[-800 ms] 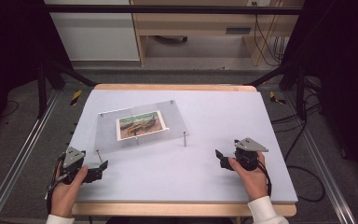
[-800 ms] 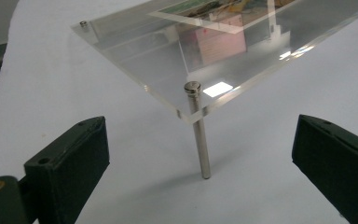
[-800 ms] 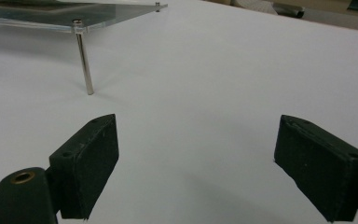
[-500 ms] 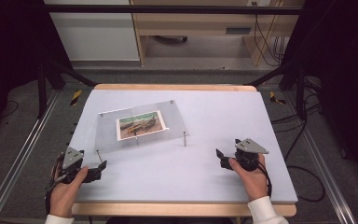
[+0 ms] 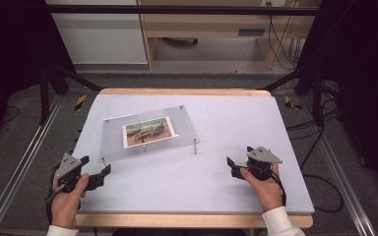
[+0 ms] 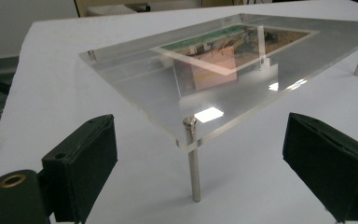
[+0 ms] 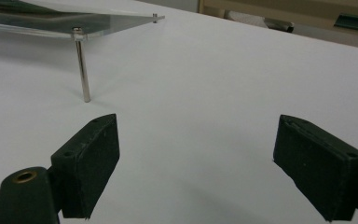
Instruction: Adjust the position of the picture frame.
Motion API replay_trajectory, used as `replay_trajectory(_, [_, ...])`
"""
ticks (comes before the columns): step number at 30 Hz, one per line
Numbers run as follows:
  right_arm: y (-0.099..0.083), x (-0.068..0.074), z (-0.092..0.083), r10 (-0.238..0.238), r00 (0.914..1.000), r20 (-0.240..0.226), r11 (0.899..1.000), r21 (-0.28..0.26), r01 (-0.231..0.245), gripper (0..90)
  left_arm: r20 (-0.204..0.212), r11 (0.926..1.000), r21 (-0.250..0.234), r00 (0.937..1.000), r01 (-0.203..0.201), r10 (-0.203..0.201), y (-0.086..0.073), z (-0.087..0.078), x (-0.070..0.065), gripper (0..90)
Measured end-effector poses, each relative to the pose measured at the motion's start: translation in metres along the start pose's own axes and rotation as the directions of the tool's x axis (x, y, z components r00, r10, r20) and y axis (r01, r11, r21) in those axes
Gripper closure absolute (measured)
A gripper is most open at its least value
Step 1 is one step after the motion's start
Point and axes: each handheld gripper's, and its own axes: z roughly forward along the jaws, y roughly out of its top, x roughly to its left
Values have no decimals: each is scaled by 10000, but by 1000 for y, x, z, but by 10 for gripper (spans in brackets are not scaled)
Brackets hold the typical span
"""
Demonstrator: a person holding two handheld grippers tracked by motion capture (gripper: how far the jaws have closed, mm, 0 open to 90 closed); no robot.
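A clear acrylic plate (image 5: 150,132) stands on thin metal legs left of the table's middle, with a printed picture (image 5: 147,131) lying under it. In the left gripper view the plate (image 6: 223,74) is close ahead, and its near corner leg (image 6: 193,161) stands between and just beyond the jaws. My left gripper (image 5: 101,173) rests open at the table's front left, below the plate's near corner. Open too, my right gripper (image 5: 234,164) sits at the front right, apart from the plate. In its own view a plate leg (image 7: 81,65) stands off to the upper left.
The white table top (image 5: 236,123) has a wooden edge at front and back. Black frame posts (image 5: 44,73) and metal rails flank the table. A wooden bench (image 5: 211,29) and hanging cables stand beyond the far edge.
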Motion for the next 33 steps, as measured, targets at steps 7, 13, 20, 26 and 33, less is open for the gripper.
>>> replay_trajectory(7, [0, 3, 1, 79, 10000, 52, 9999, -95, -79, 146, -68, 9992, 260, 9996, 289, -287, -6, 4, 5, 92])
replay_trajectory(13, [-1, 4, 2, 242, 9997, -71, 9997, -88, -242, 149, 146, 9968, 675, 9989, 433, -444, -14, 12, 6, 91])
replay_trajectory(20, [-1, 6, 3, 193, 9994, -298, 9998, -85, -195, 184, 314, 9974, 576, 9985, 430, -448, -16, 18, 4, 98])
replay_trajectory(26, [-2, 5, 2, 18, 9994, -355, 9999, -139, -23, 203, 555, 9972, 573, 9972, 477, -509, -15, 22, 1, 90])
replay_trajectory(33, [-2, 6, 3, -24, 9992, -387, 9999, -129, 19, 205, 583, 9942, 719, 9948, 797, -839, -14, 25, 1, 142])
